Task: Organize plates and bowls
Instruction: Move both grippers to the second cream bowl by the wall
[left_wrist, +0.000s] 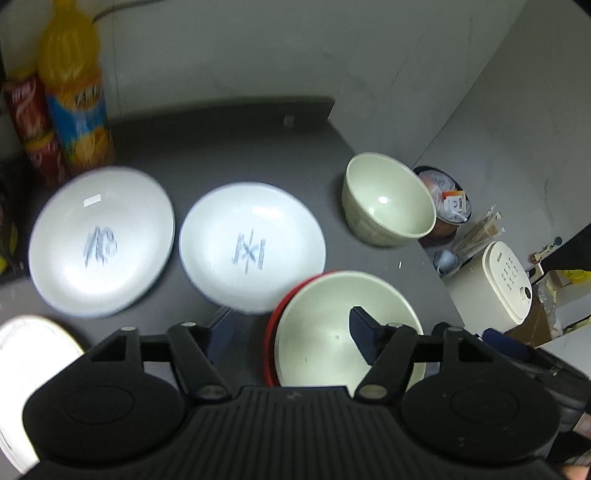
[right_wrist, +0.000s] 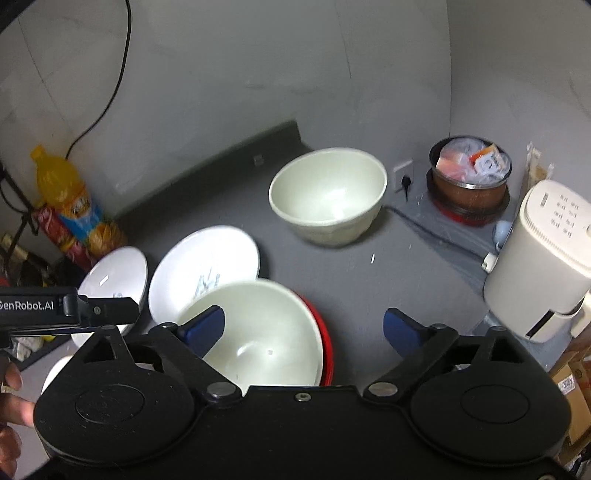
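Crockery is spread over a matte dark grey countertop (left_wrist: 236, 147), all smooth and glossy. Two cream bowls are counted: one deep round bowl (right_wrist: 328, 195) standing alone near the back edge, and a wider cream bowl (right_wrist: 266, 332) nested in a red bowl (right_wrist: 327, 343), of which only a thin rim is seen. Left of that nested bowl, two shallow white plates are laid side by side, apart: the nearer plate (left_wrist: 253, 247) and the farther plate (left_wrist: 101, 240), each with a grey scribble in the middle. A third white disc (left_wrist: 33, 354) is glimpsed further left, mostly hidden.

The left gripper (left_wrist: 291, 325) is held wide open, one blue pad over the nested bowl's inside, nothing clamped. The right gripper (right_wrist: 303, 326) is spread open too, one pad over the same bowl, the other over bare counter.

Behind the plates, an orange drink bottle (left_wrist: 74, 92) and two red cans (left_wrist: 27, 110) are stood.
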